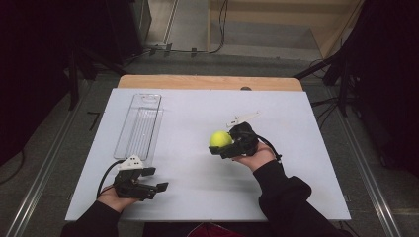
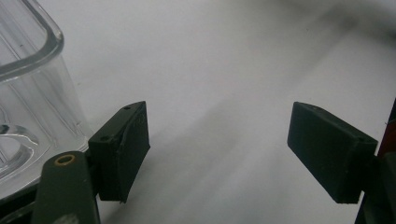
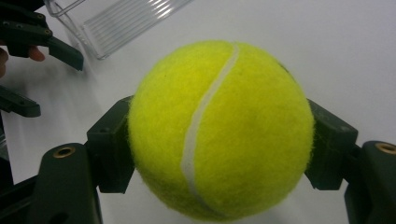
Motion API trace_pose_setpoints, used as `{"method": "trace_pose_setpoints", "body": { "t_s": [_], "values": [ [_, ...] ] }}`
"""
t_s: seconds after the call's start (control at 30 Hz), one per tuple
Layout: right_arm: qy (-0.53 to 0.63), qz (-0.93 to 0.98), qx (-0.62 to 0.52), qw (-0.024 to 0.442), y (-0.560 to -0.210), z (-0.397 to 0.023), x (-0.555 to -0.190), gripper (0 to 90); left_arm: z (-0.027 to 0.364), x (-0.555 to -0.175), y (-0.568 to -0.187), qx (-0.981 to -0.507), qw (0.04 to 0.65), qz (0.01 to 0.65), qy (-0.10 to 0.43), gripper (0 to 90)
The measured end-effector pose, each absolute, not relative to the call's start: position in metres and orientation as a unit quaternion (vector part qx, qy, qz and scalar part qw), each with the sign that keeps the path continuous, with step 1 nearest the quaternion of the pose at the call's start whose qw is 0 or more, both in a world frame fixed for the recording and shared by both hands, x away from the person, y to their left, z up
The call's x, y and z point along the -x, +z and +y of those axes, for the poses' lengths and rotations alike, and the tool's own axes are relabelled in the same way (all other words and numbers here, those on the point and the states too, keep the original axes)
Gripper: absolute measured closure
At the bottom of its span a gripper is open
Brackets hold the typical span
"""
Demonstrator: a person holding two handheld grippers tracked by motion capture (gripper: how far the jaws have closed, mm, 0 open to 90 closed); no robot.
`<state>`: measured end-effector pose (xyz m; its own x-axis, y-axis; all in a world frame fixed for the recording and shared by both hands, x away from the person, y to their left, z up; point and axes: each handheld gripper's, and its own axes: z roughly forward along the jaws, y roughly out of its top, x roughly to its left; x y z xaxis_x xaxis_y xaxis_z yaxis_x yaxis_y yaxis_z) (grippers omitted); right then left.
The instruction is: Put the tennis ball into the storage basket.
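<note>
Tennis ball (image 3: 219,130) clamped in the right gripper (image 1: 225,146), carried above mid-table.

The left gripper (image 1: 150,180) rests near-left with jaws apart and empty, beside the clear tray's (image 1: 140,123) near end, likely the ball's destination.

No readable text anywhere — no labels, brands, numbers or signs. Tennis ball (image 3: 219,128) shows a plain white seam and no logo on the visible face. Clear plastic tray (image 1: 140,124) at 10 o'clock on the table is unmarked — ribs only.
</note>
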<state>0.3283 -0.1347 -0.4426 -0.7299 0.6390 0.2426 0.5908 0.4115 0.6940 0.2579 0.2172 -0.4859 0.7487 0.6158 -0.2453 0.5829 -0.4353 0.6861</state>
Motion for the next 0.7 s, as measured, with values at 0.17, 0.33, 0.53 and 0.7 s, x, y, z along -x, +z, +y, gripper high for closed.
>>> {"method": "trace_pose_setpoints", "body": {
  "t_s": [0.17, 0.33, 0.53, 0.7],
  "values": [
    [0.400, 0.843, -0.359, 0.025, -0.443, -0.128, -0.326, 23.3, 0.217, -0.258, -0.486, -0.847, 0.397, 0.354, 0.021, 21.6],
    [0.396, 0.846, -0.357, 0.022, -0.446, -0.123, -0.326, 23.2, 0.217, -0.258, -0.486, -0.847, 0.397, 0.354, 0.021, 21.6],
    [0.401, 0.846, -0.351, 0.016, -0.446, -0.115, -0.327, 23.3, 0.217, -0.258, -0.486, -0.847, 0.396, 0.354, 0.022, 21.6],
    [0.401, 0.849, -0.344, 0.015, -0.447, -0.109, -0.328, 23.3, 0.217, -0.258, -0.486, -0.847, 0.396, 0.354, 0.023, 21.6]
  ]
}}
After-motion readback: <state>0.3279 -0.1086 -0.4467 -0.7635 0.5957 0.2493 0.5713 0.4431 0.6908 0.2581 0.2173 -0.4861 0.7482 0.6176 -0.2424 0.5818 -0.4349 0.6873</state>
